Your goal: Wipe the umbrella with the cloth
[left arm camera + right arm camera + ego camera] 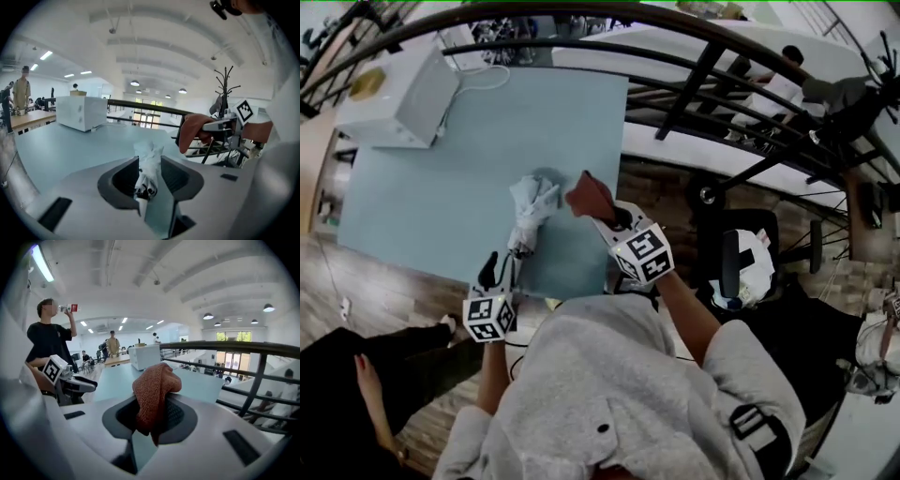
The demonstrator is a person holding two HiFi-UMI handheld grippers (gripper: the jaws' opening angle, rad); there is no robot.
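A folded pale umbrella (530, 211) is held up above the near edge of the light blue table (441, 178). My left gripper (514, 255) is shut on its lower end. In the left gripper view the umbrella (147, 164) stands between the jaws of that gripper (149, 177). A rust-brown cloth (591, 195) hangs from my right gripper (607, 221), which is shut on it just right of the umbrella's top, with a small gap between them. In the right gripper view the cloth (152, 394) drapes over the jaws of that gripper (152, 417).
A white box (403, 94) with a cable sits at the table's far left corner. A dark curved railing (703, 84) runs along the table's right side. A black chair (741, 262) stands to the right. One person (337, 375) is near the bottom left, and another person (49, 338) drinks nearby.
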